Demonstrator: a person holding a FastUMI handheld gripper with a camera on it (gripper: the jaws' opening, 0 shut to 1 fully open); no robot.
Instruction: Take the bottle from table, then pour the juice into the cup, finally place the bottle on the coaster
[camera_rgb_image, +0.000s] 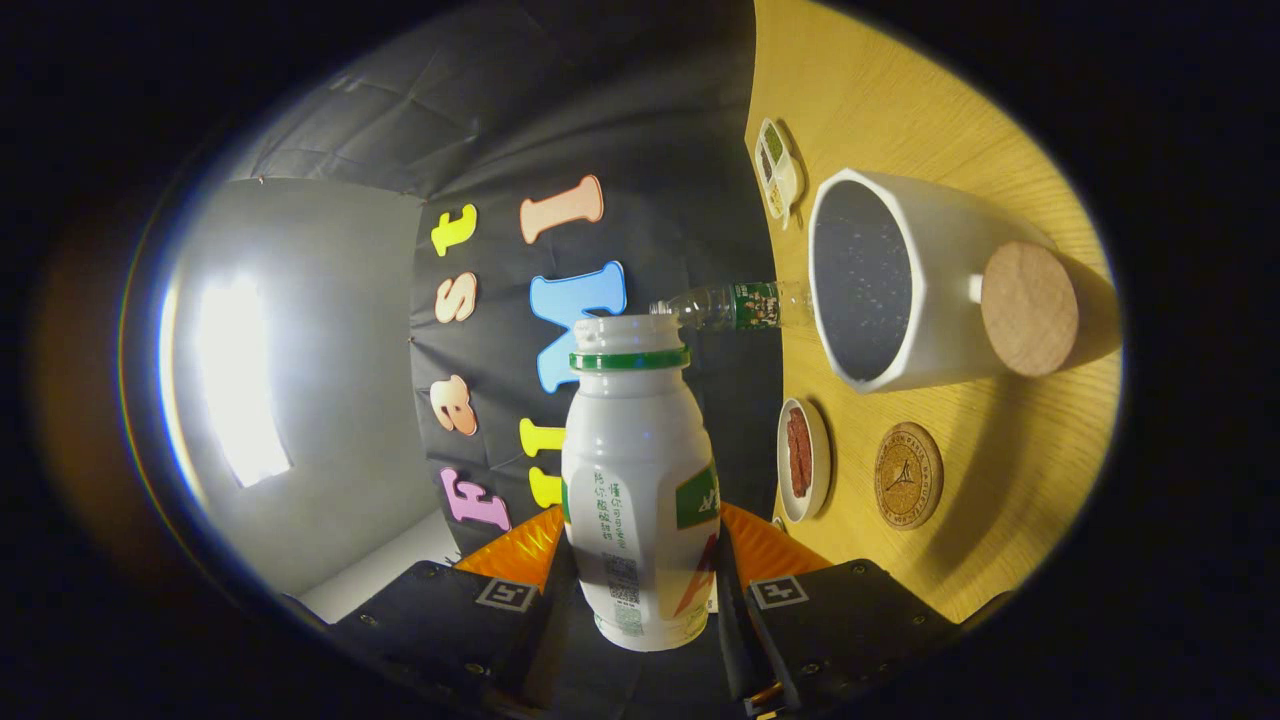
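**Bottle clamped and turned on its side above the counter**

Here the tongs are clamped on the white bottle — a finger presses on each flank of its lower body. The bottle has a green ring at the neck and its mouth is open, with no cap on it. The whole view is rolled, so the wooden counter stands as a wall beside the bottle, which is held off the counter, its mouth aimed past the rim of the white cup. The cup's dark inside faces the bottle. A round cork disc is fixed to the cup's side. The round coaster lies bare on the counter near the cup. Near the counter's far edge are a small dish with something red, a divided white dish and a clear plastic bottle — that one beside the cup's rim.
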